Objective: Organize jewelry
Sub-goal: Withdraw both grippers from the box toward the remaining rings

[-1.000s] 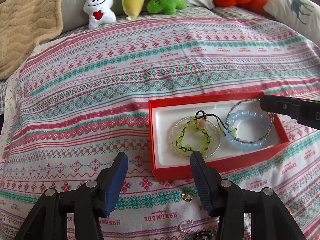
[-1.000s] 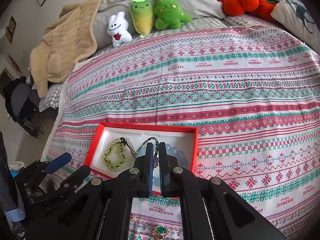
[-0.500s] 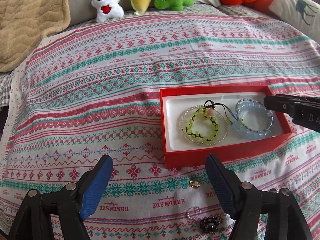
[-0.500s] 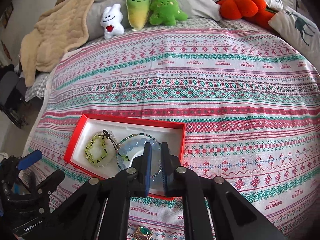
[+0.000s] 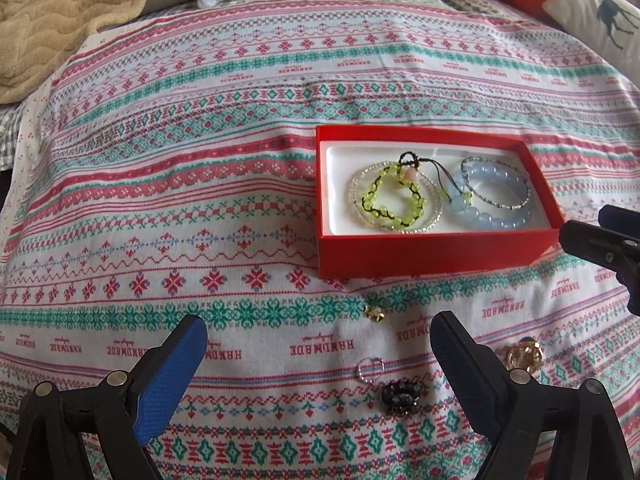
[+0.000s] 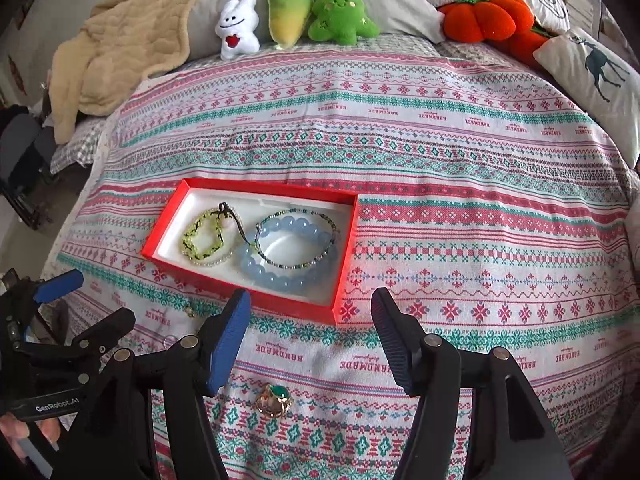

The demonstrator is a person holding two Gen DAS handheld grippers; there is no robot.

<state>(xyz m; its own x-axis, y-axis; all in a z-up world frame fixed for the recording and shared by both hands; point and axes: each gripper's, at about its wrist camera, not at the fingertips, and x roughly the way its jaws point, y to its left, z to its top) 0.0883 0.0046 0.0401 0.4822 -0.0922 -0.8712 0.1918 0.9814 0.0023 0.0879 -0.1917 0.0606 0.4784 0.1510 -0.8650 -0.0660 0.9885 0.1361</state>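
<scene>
A red box (image 5: 436,254) with a white lining lies on the patterned bedspread. Inside it are a green bead bracelet (image 5: 394,200), a blue bead bracelet (image 5: 490,210) and a thin dark beaded bracelet (image 5: 496,184) resting on the blue one. My left gripper (image 5: 316,332) hovers near the box's front, its jaws opening with nothing between them. Below it lie a small gold piece (image 5: 374,313), a silver ring (image 5: 370,369), a black ring (image 5: 401,394) and a gold ring (image 5: 524,356). My right gripper (image 6: 310,304) is opening too, empty, above a green-stone ring (image 6: 274,398).
Plush toys (image 6: 294,12) and an orange pumpkin cushion (image 6: 480,18) line the far edge of the bed. A beige blanket (image 6: 128,48) lies at the far left, a deer pillow (image 6: 596,68) at the right. A person's hand (image 6: 20,436) holds the left gripper.
The right gripper was shut on the thin dark bracelet over the box; it has let go and drawn back. The left gripper's jaws have spread wider and it has backed away from the box.
</scene>
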